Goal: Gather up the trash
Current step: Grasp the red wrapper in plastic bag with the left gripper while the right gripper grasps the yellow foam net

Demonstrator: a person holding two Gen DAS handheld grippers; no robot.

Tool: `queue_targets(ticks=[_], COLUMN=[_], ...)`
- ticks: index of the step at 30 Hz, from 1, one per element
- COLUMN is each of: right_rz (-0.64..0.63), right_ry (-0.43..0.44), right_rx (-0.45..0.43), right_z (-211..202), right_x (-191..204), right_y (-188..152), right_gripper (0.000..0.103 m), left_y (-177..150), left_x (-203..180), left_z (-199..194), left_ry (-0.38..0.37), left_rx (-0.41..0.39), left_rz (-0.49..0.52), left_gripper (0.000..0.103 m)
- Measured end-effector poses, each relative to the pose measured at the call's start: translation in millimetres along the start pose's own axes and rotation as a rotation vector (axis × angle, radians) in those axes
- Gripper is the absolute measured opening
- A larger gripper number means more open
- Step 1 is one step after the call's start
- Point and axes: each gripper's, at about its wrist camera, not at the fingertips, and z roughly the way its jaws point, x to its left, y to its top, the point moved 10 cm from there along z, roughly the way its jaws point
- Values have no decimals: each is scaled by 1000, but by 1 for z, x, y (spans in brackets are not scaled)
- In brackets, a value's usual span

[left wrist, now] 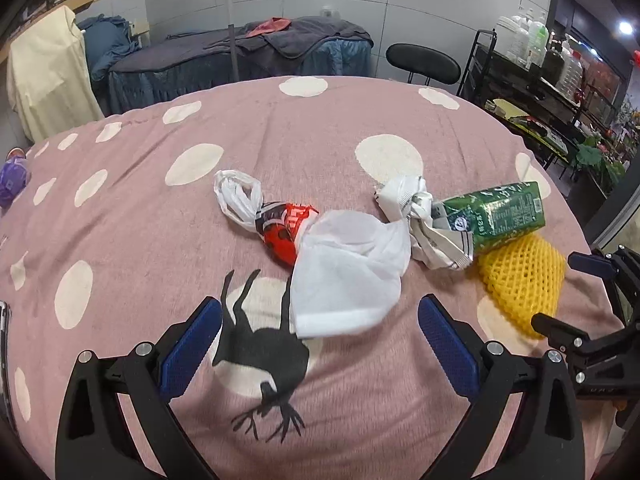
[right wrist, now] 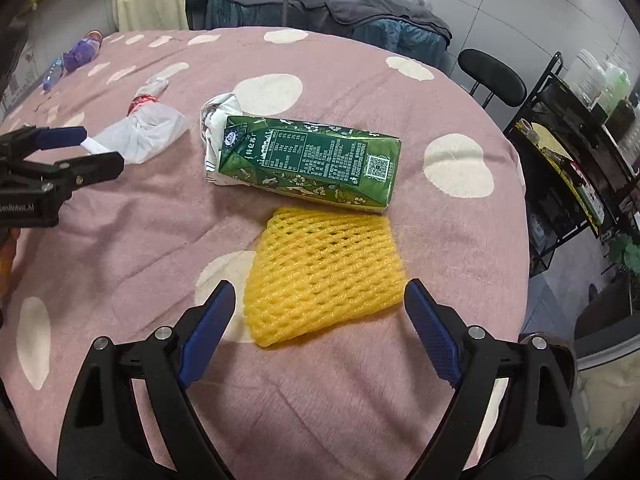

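Trash lies on a pink spotted tablecloth (left wrist: 120, 220). A white plastic bag (left wrist: 344, 276) with a red wrapper (left wrist: 286, 228) in it sits just beyond my open left gripper (left wrist: 320, 316), its near edge between the blue pads. A green drink carton (right wrist: 316, 160) lies on its side against crumpled paper (right wrist: 216, 120). A yellow foam fruit net (right wrist: 324, 272) lies in front of the carton, its near end between the open jaws of my right gripper (right wrist: 320, 308), pads apart from it. In the right wrist view the left gripper (right wrist: 96, 152) appears at far left, by the white bag (right wrist: 148, 132).
A purple object (right wrist: 82, 54) and a small bottle (right wrist: 52, 74) lie at the table's far left edge. Beyond the table stand a black chair (right wrist: 492, 78), a cloth-covered bed (left wrist: 248, 56) and a black shelf rack with bottles (left wrist: 536, 64). The table edge drops off to the right.
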Motion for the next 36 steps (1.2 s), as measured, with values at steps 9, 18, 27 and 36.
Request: queue_targets(ticks=[9, 18, 27, 36], right_rz=[32, 83, 152, 221], right_ry=[46, 127, 166, 175], right_rx=[45, -4, -96, -218], right_z=[21, 3, -41, -83], right_x=[-5, -1, -6, -20], right_y=[1, -4, -23, -42], right_gripper=[37, 17, 17, 17], left_y=[7, -5, -23, -39], left_x=[15, 21, -12, -50], left_z=[16, -16, -71, -103], left_ry=[-5, -18, -35, -94], left_rx=[16, -49, -159, -225], left_rz=[-117, -137, -65, -43], left_gripper=[49, 13, 12, 12])
